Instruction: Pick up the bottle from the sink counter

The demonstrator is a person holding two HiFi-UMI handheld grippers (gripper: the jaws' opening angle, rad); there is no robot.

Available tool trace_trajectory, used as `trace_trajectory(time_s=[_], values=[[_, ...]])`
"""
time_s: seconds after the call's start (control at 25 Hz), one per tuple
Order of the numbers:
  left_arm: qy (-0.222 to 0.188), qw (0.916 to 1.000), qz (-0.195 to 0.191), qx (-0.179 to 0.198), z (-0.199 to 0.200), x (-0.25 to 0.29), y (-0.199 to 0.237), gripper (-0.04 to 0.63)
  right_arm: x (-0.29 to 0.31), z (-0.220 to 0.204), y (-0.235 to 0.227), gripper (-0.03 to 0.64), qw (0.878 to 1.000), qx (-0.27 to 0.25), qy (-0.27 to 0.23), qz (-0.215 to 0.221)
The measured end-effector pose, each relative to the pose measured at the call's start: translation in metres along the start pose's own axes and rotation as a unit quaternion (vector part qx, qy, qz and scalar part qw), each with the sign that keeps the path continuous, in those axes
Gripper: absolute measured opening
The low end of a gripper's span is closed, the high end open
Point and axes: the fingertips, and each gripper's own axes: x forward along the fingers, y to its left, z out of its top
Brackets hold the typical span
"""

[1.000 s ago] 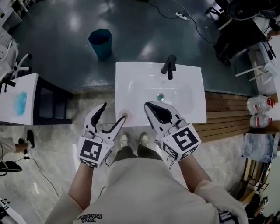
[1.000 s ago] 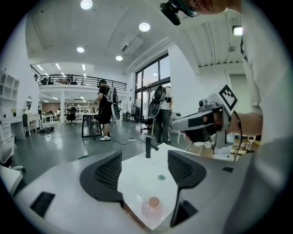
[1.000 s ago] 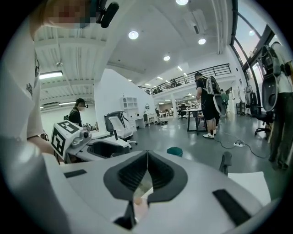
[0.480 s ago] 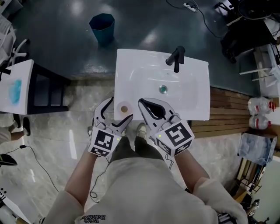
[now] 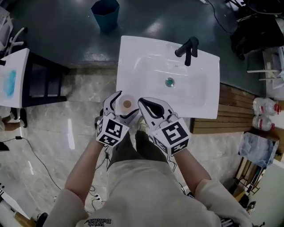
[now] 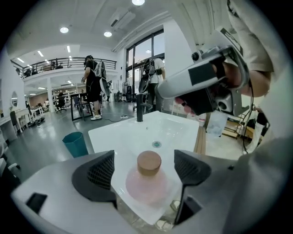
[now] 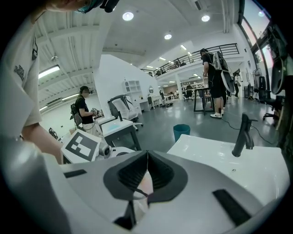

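Two grippers are out over the near edge of a white sink [image 5: 199,95]. The left gripper [image 5: 126,104] has its jaws wide, and they are opening more. A small pink bottle [image 6: 147,183] with a brown cap [image 6: 149,162] stands between them, on the near left corner of the sink top. The black pads [image 6: 101,170] are on each side of the bottle and do not touch it. The right gripper [image 5: 142,103] is just beside the bottle, on its right. Its jaws are pressed tight together with nothing held. A black tap [image 5: 188,46] stands at the far side of the sink. A blue bin [image 5: 105,13] sits on the floor behind it.
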Motion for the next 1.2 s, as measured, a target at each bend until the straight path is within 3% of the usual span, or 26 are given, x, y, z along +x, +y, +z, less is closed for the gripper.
trace_trajectory(time_s=[0.2,0.4,0.72,1.0,1.12,1.2], values=[[0.022,0.9997,0.000,-0.012,-0.031,0.022,-0.002,0.380,0.012,-0.017,0.002,-0.003,1.000,-0.003,0.013,0.011],[0.028,0.9992,0.004,-0.028,-0.048,0.037,0.000,0.380,0.022,-0.026,0.003,-0.003,0.998,0.049,0.000,0.039],[0.023,0.9996,0.005,-0.012,-0.049,0.049,0.000,0.379,0.030,-0.049,-0.001,-0.003,0.997,0.060,0.018,0.044],[0.019,0.9991,-0.034,0.019,-0.047,0.052,-0.006,0.379,0.028,-0.038,0.008,0.001,0.995,0.015,-0.050,0.081],[0.021,0.9980,-0.050,0.032,-0.047,0.053,-0.008,0.379,0.035,-0.043,0.017,0.131,0.994,-0.024,-0.043,0.100],[0.019,0.9976,-0.056,0.036,-0.047,0.053,-0.008,0.379,0.042,-0.050,0.020,0.156,0.993,-0.043,-0.031,0.107]])
